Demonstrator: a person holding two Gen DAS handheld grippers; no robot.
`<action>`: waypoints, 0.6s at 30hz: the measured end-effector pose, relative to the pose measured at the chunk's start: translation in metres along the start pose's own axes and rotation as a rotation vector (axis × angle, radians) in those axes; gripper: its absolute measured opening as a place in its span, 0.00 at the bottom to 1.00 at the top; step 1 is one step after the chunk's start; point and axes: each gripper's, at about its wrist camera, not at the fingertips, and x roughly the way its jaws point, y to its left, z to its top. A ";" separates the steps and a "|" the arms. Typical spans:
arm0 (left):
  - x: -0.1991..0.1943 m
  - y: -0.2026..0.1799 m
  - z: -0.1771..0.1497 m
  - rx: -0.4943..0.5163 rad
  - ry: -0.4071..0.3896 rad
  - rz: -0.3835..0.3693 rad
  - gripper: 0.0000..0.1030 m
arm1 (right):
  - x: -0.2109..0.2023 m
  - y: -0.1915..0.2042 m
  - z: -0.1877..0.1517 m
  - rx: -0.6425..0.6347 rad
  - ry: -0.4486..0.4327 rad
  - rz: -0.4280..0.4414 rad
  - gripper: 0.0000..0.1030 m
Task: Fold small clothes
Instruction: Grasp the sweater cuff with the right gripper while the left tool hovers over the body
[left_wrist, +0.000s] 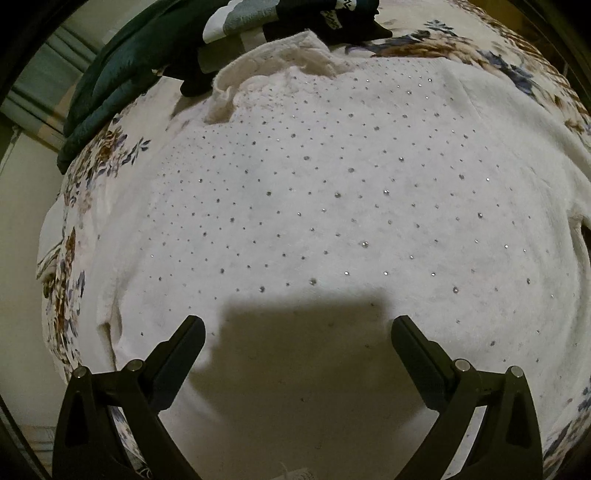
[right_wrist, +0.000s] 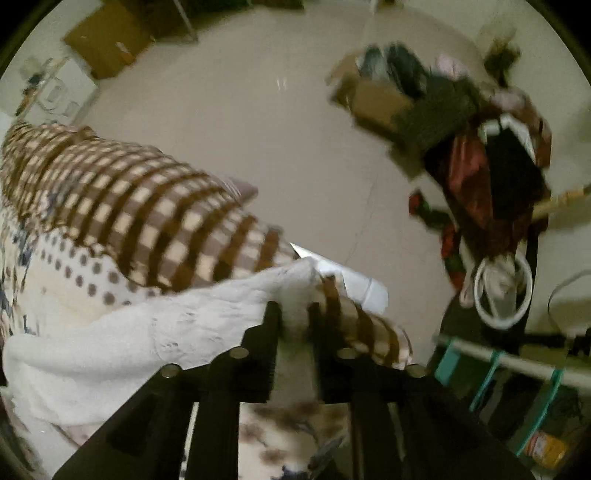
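Observation:
A white fluffy sweater (left_wrist: 314, 203) dotted with small rhinestones lies spread flat on a floral bedspread (left_wrist: 92, 155) and fills the left wrist view. My left gripper (left_wrist: 298, 325) hovers close over its near part, jaws wide open with nothing between them, its shadow falling on the knit. In the right wrist view, my right gripper (right_wrist: 294, 317) points down at the bed's edge. Its fingers are shut on a bunched corner of the white sweater (right_wrist: 147, 332), which trails off to the left.
A heap of dark green and grey clothes (left_wrist: 122, 70) lies past the sweater's collar. A brown checked blanket (right_wrist: 147, 206) covers the bed's edge. On the pale floor (right_wrist: 277, 129) stand a cardboard box (right_wrist: 373, 96) of clothes and a dark clothes pile (right_wrist: 498, 166). A rail with teal hangers (right_wrist: 498, 354) is at lower right.

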 end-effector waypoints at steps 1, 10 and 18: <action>0.000 -0.001 -0.001 0.002 0.002 -0.001 1.00 | -0.002 -0.009 -0.002 0.044 0.002 0.023 0.33; 0.012 -0.003 -0.013 -0.022 0.066 -0.027 1.00 | 0.045 -0.050 -0.064 0.492 0.131 0.430 0.49; 0.020 0.018 -0.017 -0.095 0.086 -0.034 1.00 | 0.043 -0.006 -0.055 0.529 -0.087 0.356 0.11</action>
